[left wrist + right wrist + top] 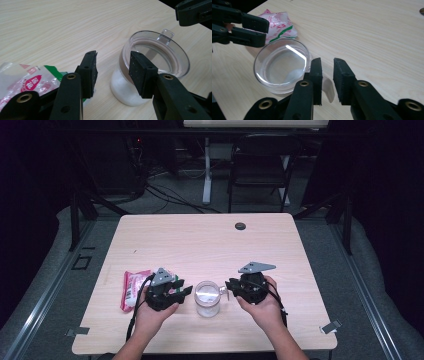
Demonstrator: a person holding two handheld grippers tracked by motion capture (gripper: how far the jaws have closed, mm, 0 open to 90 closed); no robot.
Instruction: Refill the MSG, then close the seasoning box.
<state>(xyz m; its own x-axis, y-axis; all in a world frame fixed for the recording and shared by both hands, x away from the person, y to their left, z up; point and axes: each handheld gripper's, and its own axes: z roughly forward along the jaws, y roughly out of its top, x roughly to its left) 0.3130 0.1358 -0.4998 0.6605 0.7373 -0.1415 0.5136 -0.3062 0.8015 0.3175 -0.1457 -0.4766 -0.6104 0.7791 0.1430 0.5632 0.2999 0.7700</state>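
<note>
Jar (140,82) partly hidden behind left gripper (112,72).

You work at a pale wood-grain bench (200,240) with rounded corners, brightly lit from above while the room around it lies in near darkness. A small dark round cap (240,226) sits near its far edge. Beyond it you see a black folding chair (260,165) and a white stand leg (206,170) on a grey floor (170,205), with black cables (165,195) snaking across it. Grey padding (380,285) borders the floor on your left and right. A bright strip (255,123) glows at the top. Metal clips (331,326) mark the bench's near corners.
</note>
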